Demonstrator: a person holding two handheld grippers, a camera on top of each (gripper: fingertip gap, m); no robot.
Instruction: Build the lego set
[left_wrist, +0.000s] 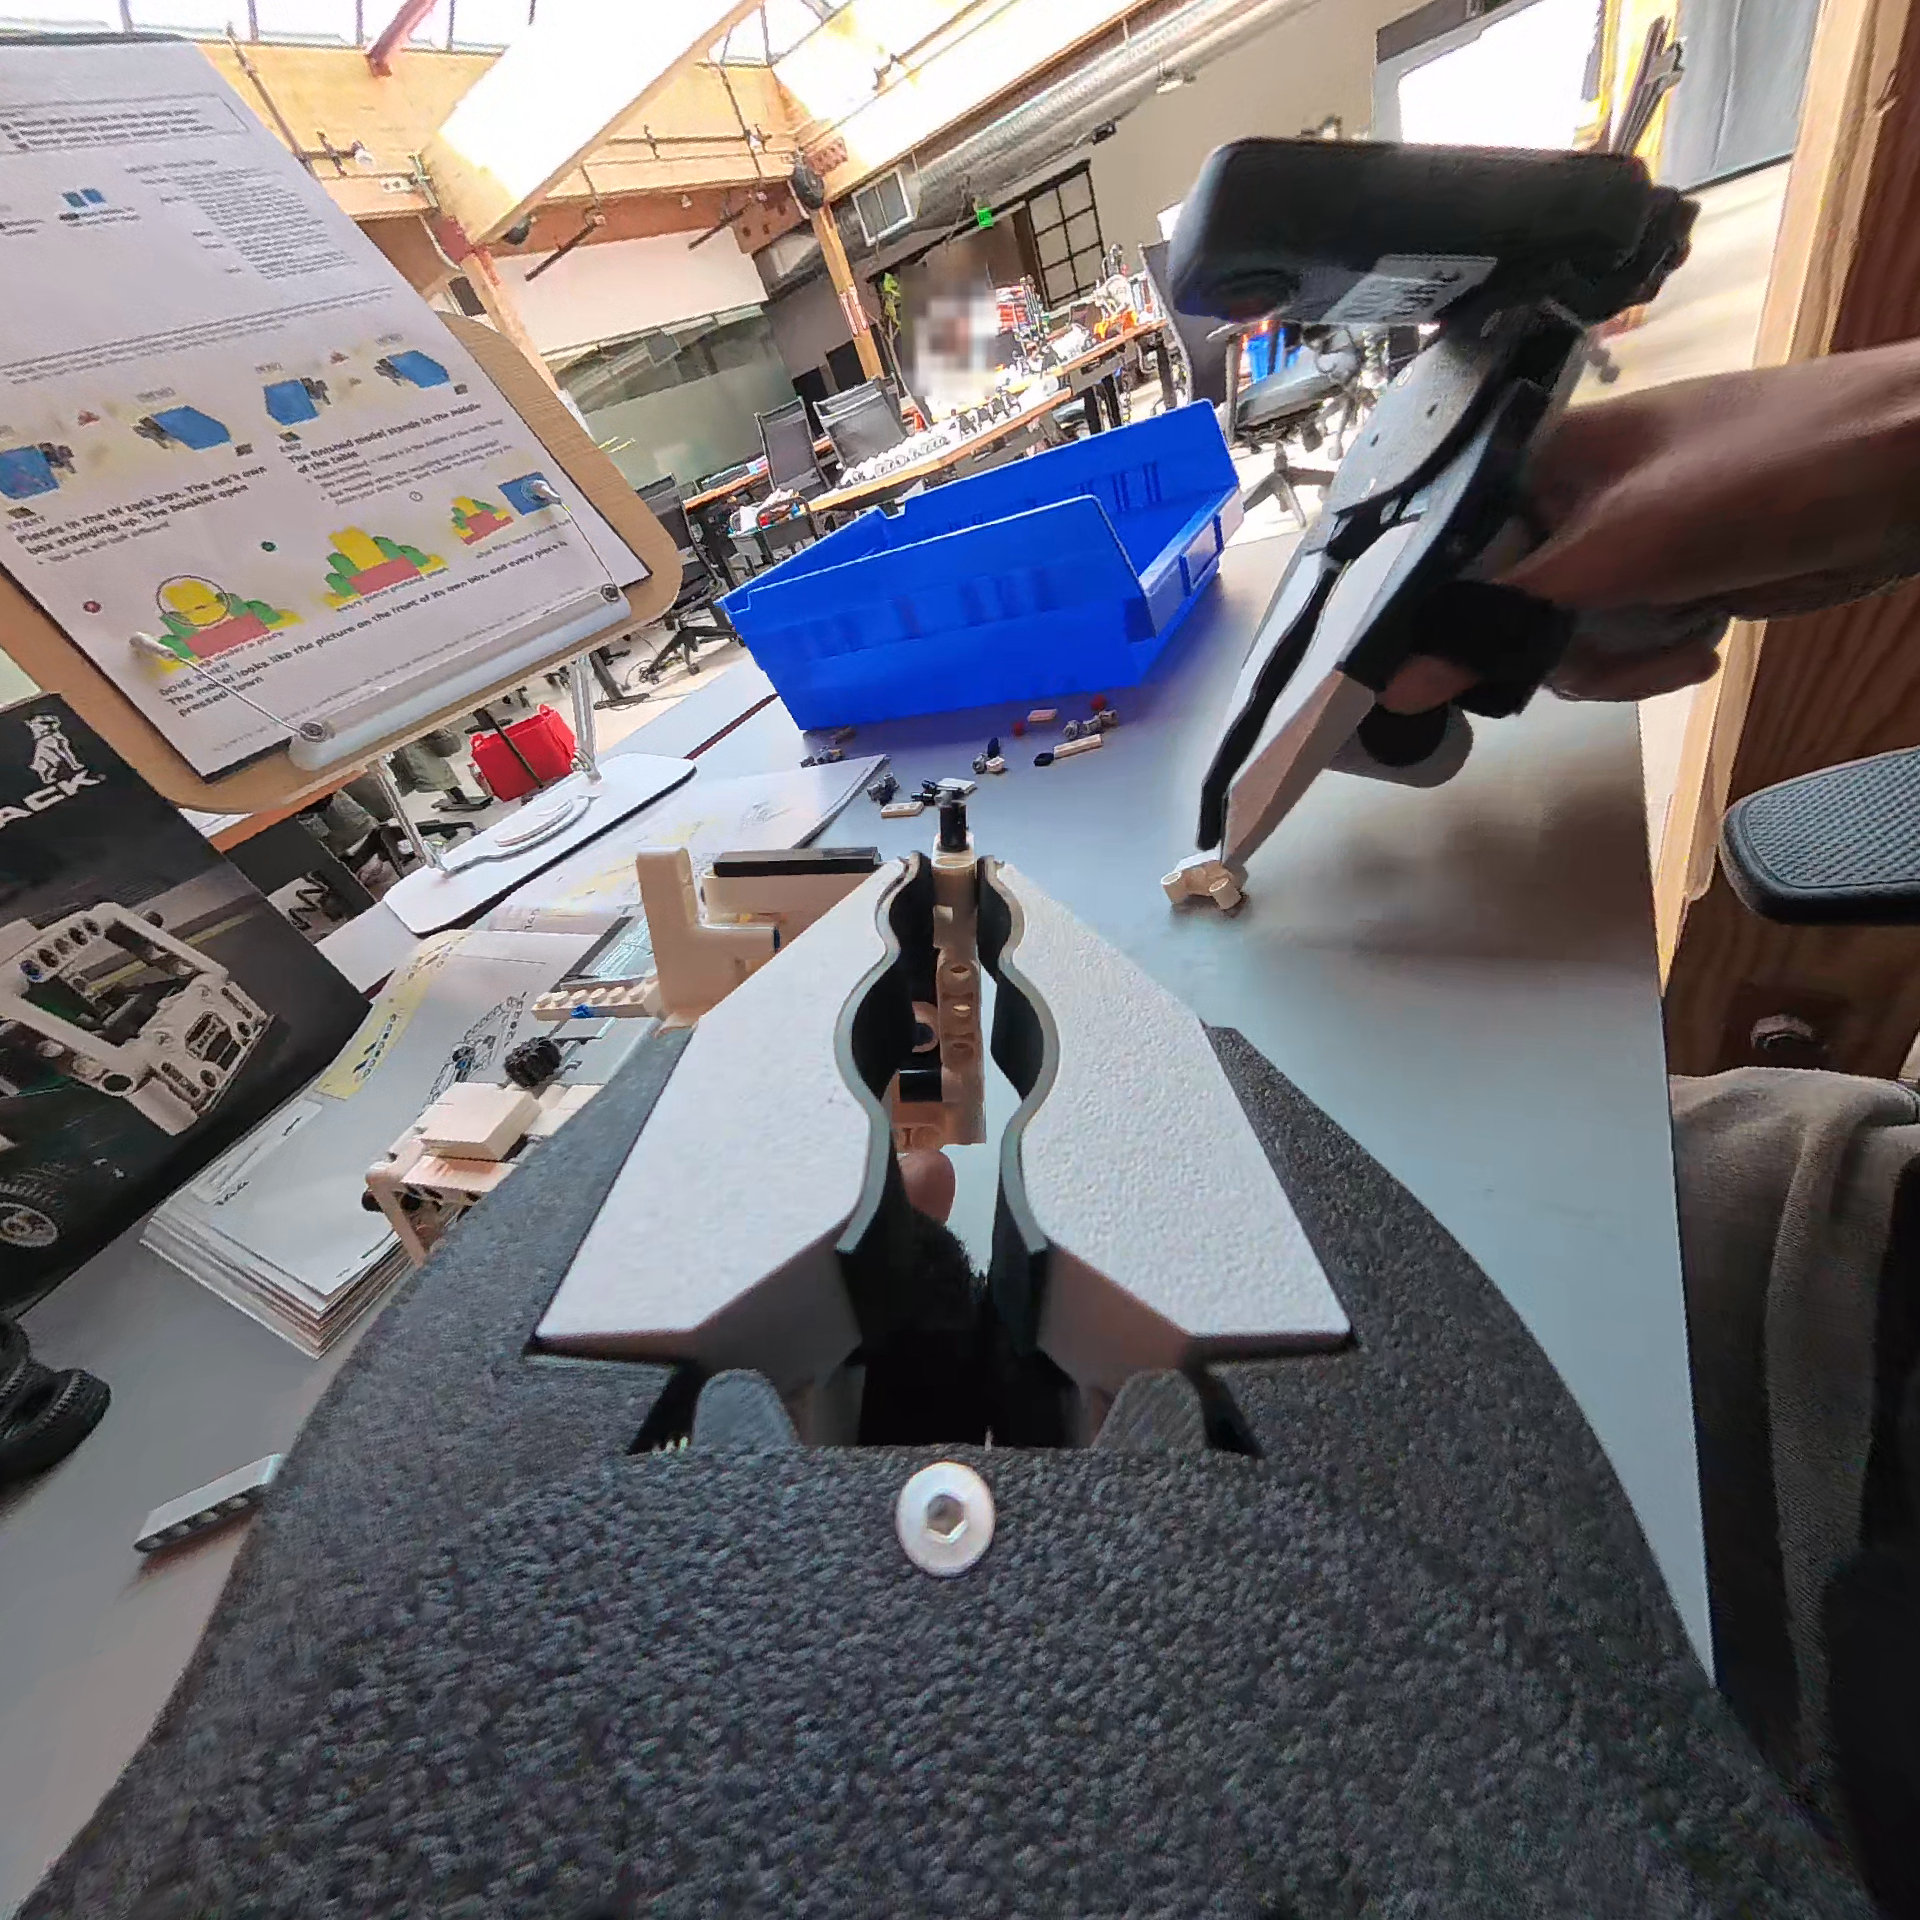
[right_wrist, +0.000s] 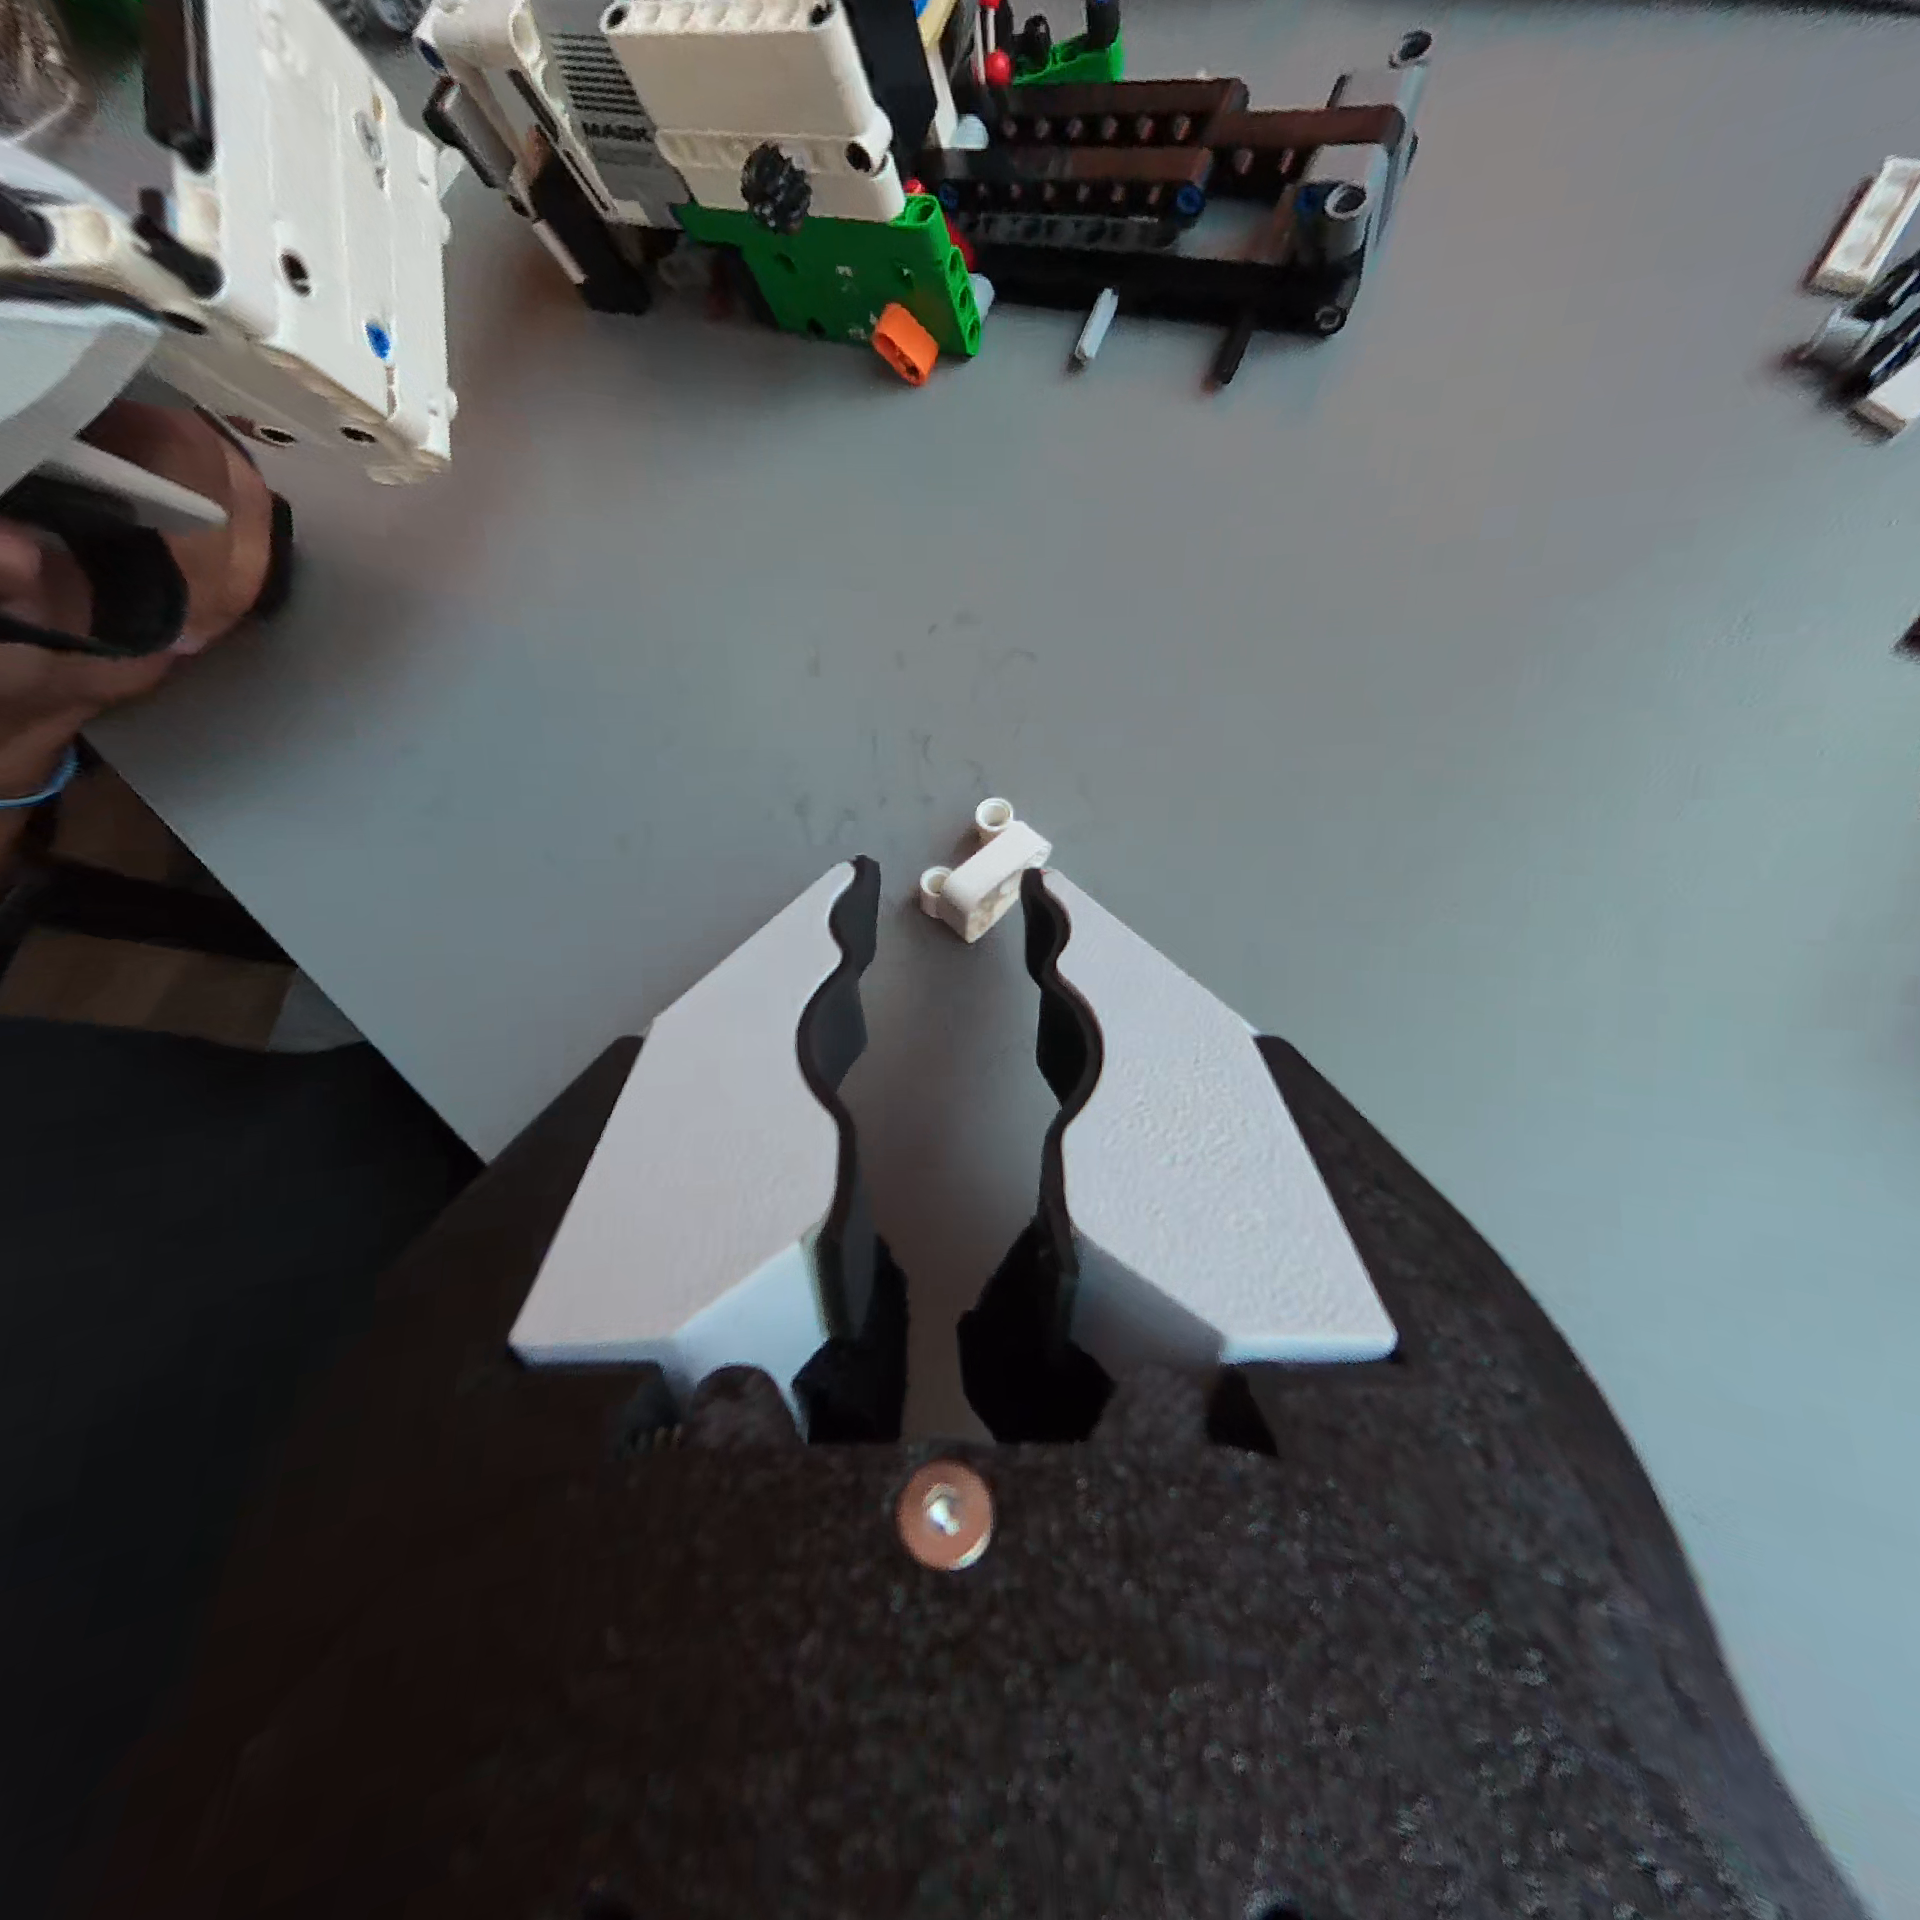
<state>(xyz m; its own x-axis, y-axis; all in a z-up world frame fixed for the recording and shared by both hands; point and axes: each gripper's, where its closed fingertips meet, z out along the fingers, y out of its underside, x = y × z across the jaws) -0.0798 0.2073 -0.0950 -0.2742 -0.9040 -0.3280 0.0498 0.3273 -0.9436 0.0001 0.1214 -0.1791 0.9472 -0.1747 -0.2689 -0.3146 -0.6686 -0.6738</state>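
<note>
**Mid-build: a sub-assembly in one gripper, a loose connector under the other**

The left gripper (left_wrist: 951, 883) has its jaws closed on a white sub-assembly (left_wrist: 958, 997). The right gripper (right_wrist: 951, 883), jaws parted and empty, sits at a small white connector (right_wrist: 985, 871) lying on the desk (right_wrist: 1455, 727); one tip is just beside it. Much seems left: loose pieces (left_wrist: 1039, 743) lie by the blue bin (left_wrist: 987, 592).

Only the right wrist view shows the larger green, black and white chassis (right_wrist: 935, 208); only the left shows the instruction sheet (left_wrist: 260, 416).

Bright daylight from overhead skylights, soft shadows, fisheye-bent edges, right view's far objects blurred.
</note>
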